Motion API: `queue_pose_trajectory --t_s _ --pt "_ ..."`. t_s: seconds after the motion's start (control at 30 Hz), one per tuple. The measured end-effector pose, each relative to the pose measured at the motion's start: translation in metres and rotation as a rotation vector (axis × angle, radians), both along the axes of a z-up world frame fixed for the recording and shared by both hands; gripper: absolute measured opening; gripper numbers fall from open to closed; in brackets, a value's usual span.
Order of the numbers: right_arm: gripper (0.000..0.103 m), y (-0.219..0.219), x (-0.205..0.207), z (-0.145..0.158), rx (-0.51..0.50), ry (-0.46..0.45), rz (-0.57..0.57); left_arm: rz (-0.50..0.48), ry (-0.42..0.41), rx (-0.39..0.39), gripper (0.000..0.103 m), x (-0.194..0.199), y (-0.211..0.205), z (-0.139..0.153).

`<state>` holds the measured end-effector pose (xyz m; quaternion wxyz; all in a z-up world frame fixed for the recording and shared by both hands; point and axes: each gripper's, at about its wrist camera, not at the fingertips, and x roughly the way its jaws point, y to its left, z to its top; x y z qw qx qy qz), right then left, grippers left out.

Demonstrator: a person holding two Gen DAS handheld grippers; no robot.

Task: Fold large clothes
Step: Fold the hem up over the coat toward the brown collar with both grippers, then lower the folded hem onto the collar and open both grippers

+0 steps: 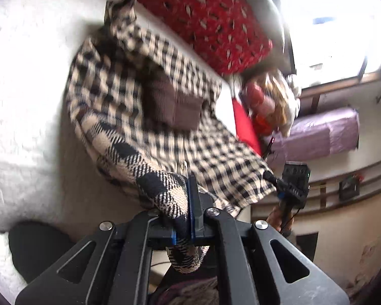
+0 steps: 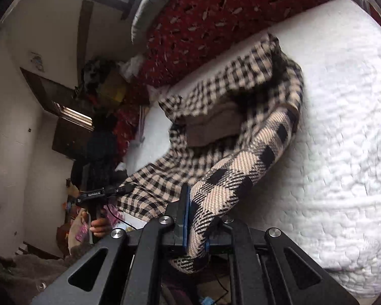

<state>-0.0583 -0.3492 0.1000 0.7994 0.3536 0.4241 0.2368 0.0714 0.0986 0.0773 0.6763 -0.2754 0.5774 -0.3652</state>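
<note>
1. Beige-and-black checked woven garment (image 1: 144,117), thick and shirt-like with a brown corduroy collar lining (image 1: 175,106), lying partly on the white quilted bedcover (image 1: 25,101), near edge raised off it at both corners.
2. Left gripper (image 1: 188,203), black with blue pads: jaws nearly closed, clamped on a bunched fold of the checked cloth, with a tail of fabric hanging below the pads.
3. Right gripper (image 2: 194,218), same build: pinched tight on another gathered edge of the same garment, cloth draped down through the jaws.
4. In the right wrist view, left gripper seen at the left, gripped by a person's hand (image 2: 99,226).
5. Red patterned cushion (image 1: 203,17) along the far side of the bed, just beyond the collar end.
6. Handling, as a judgement: soft and limp, yet fairly heavy for cloth; coarse weave likely to grip well, little risk of slipping or damage.
7. Best hold, as a judgement: two corners of the near hem, well apart, so the cloth hangs flat instead of sagging in the middle.
8. Fold itself not yet made; garment loosely rumpled around the collar.
</note>
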Motion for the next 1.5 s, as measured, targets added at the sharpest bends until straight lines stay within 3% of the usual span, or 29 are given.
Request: queue_pose_trajectory --t_s 0.23,0.47,0.67,0.87,0.93,1.03,1.1,1.13,1.17,1.23,1.37,1.43,1.5 --pt "0.007 -0.025 0.054 0.028 0.025 -0.076 -0.080 0.138 -0.025 -0.018 0.005 0.073 0.022 0.021" --pt "0.007 -0.055 0.130 0.024 0.024 -0.061 -0.185 0.235 0.013 -0.001 0.005 0.161 0.025 0.018" --pt "0.007 -0.078 0.196 -0.009 0.034 -0.004 -0.288 0.276 0.049 0.085 0.005 0.230 0.006 -0.001" --pt "0.008 -0.098 0.238 -0.076 0.082 0.115 -0.424 0.383 0.161 0.067 0.005 0.270 0.002 -0.047" --pt "0.009 -0.100 0.246 -0.096 0.093 0.183 -0.434 0.412 0.262 0.018 0.005 0.277 0.006 -0.063" --pt "0.013 -0.107 0.242 -0.096 0.165 0.165 -0.454 0.431 0.310 -0.123 0.005 0.280 0.016 -0.056" --pt "0.017 -0.110 0.236 -0.087 0.181 0.119 -0.450 0.415 0.271 -0.165 0.009 0.279 0.016 -0.036" --pt "0.022 -0.111 0.233 -0.082 0.189 0.096 -0.453 0.411 0.251 -0.177 0.017 0.279 0.016 -0.028" --pt "0.027 -0.112 0.229 -0.076 0.208 0.073 -0.457 0.411 0.225 -0.189 0.032 0.278 0.016 -0.018" --pt "0.039 -0.116 0.223 -0.072 0.272 0.039 -0.480 0.434 0.183 -0.176 0.053 0.280 0.019 -0.001" --pt "0.043 -0.116 0.214 -0.070 0.333 0.043 -0.485 0.522 0.182 -0.171 0.054 0.282 0.037 0.003" --pt "0.043 -0.118 0.206 -0.067 0.383 0.006 -0.491 0.498 0.170 -0.155 0.054 0.278 0.040 0.006" --pt "0.048 -0.123 0.198 -0.067 0.475 -0.028 -0.489 0.437 0.119 -0.057 0.054 0.272 0.030 0.013"
